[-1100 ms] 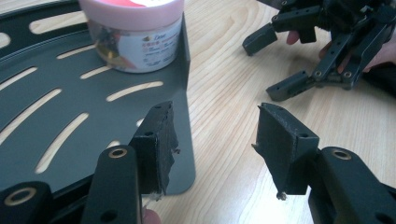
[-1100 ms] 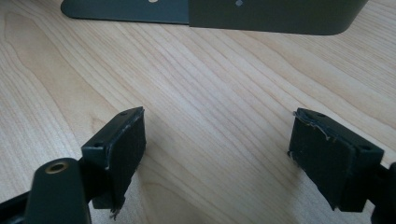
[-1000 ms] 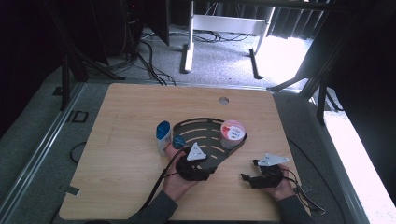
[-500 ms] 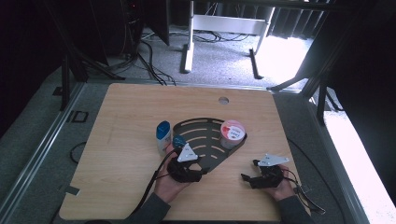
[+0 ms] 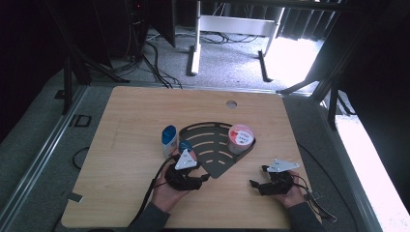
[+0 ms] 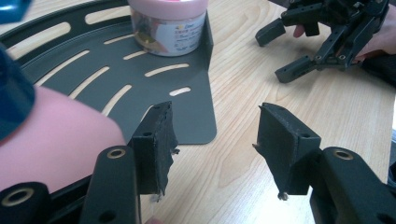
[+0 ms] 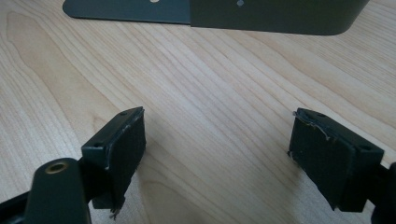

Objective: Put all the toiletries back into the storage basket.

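A black fan-shaped slotted rack (image 5: pixel 212 150) lies flat at the table's centre. A pink-lidded jar (image 5: pixel 240 137) stands on its right corner, against its low wall. My left gripper (image 5: pixel 203 180) sits at the rack's near left edge, pointing right. Its jaws are open with only bare wood between them (image 6: pixel 215 135), and they have just opened a little wider. My right gripper (image 5: pixel 256 186) rests near the front right, open over empty table (image 7: pixel 217 140). The left gripper view has the jar (image 6: pixel 170 28), the rack (image 6: pixel 140 84) and the right gripper (image 6: pixel 279 53) ahead.
A white bottle with a blue cap (image 5: pixel 169 140) stands left of the rack, and a smaller blue-capped item (image 5: pixel 185 146) stands just beyond my left hand. The rack's upright wall (image 7: pixel 261 11) faces the right gripper. The table has a cable hole (image 5: pixel 231 104) at the back.
My left gripper has slid to the left along the rack's near edge. The right gripper has not moved.
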Demonstrator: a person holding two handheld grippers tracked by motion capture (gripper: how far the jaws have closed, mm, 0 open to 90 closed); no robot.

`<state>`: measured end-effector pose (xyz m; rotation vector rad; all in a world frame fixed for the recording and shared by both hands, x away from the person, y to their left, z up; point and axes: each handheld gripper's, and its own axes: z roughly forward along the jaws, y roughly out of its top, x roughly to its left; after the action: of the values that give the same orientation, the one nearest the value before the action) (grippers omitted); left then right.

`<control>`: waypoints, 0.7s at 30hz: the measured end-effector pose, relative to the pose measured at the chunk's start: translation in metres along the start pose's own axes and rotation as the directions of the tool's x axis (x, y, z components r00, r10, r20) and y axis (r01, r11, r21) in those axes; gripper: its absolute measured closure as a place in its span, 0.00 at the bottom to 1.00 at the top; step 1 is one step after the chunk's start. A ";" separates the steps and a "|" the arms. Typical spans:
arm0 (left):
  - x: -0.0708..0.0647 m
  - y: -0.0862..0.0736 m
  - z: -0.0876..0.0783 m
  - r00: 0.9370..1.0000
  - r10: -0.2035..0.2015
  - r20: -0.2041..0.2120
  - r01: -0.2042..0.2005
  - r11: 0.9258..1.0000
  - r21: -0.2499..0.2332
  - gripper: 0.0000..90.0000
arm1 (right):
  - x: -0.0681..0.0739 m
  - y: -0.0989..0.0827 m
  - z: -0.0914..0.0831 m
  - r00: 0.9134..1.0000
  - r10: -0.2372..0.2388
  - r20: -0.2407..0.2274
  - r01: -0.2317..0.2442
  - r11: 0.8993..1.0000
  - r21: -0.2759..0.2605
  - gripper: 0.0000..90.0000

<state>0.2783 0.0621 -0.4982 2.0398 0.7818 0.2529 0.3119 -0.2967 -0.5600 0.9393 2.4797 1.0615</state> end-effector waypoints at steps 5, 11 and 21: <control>0.002 -0.002 -0.003 1.000 -0.002 -0.007 0.002 1.000 -0.004 0.51 | 0.000 0.000 0.000 1.000 -0.003 -0.002 0.003 1.000 0.000 0.20; 0.004 -0.002 -0.004 1.000 0.005 -0.009 -0.005 1.000 -0.002 0.51 | 0.000 0.000 0.000 1.000 -0.001 -0.001 0.001 1.000 0.000 0.20; 0.005 -0.001 -0.007 1.000 0.004 -0.010 -0.004 1.000 -0.005 0.51 | 0.000 0.000 0.000 1.000 0.000 -0.001 0.000 1.000 0.000 0.20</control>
<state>0.2788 0.0709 -0.4955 2.0372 0.7830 0.2672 0.3117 -0.2968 -0.5600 0.9386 2.4803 1.0617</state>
